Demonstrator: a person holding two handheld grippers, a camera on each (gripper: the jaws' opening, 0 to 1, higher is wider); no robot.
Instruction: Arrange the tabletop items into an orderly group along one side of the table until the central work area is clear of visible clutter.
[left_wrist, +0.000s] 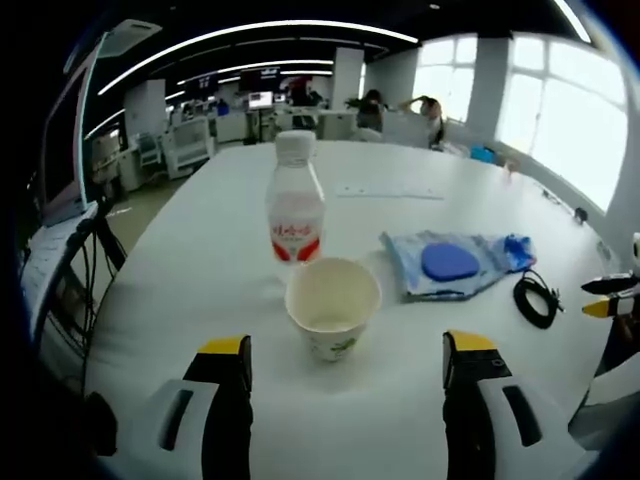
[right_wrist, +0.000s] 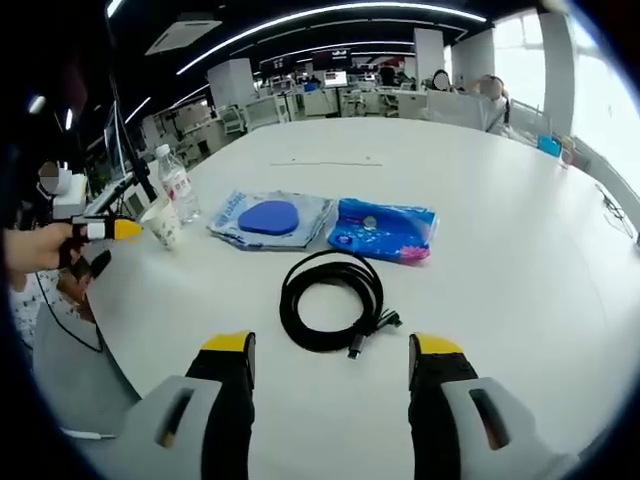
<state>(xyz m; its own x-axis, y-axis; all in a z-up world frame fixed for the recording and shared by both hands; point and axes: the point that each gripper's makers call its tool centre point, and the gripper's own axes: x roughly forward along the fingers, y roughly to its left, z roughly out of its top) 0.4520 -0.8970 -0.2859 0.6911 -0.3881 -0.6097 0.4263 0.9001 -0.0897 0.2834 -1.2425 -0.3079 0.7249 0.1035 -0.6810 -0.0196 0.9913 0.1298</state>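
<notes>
White table (left_wrist: 200, 250) all round, big and curved, office behind it. In the left gripper view, the left gripper (left_wrist: 345, 365) comes up from 6 o'clock with its yellow-tipped jaws wide apart and nothing between them. Dead centre, just past the jaw tips, sits a paper cup (left_wrist: 333, 305), upright, open mouth showing, with some small greenish print on its side that I can't read. Right behind it at 12 o'clock stands a plastic bottle (left_wrist: 295, 205), cap on, with a red and white label; the writing's too small to make out. Over at 2 o'clock there's a light blue pouch (left_wrist: 420, 275) lying flat with a darker blue oval pad (left_wrist: 450, 262) on top of it. Further right, near 3 o'clock, a coiled black cable (left_wrist: 535, 300) lies, and the other gripper's yellow tips poke in at the edge.

Right gripper view now. At 9 o'clock a hand (right_wrist: 35, 248) holds the left gripper, with the cup (right_wrist: 162, 222) and bottle (right_wrist: 178, 185) touching or nearly so just beyond its tip. The pouch (right_wrist: 305, 215) with the pad (right_wrist: 268, 217) is at 11 o'clock, and just beside it a bright blue packet (right_wrist: 385, 230) with a pink edge; print unreadable. The cable (right_wrist: 332, 298) sits in the middle, plug ends toward the camera. The right gripper (right_wrist: 330, 365) rises from 6 o'clock, jaws spread, holding nothing, with the cable just ahead of them.
</notes>
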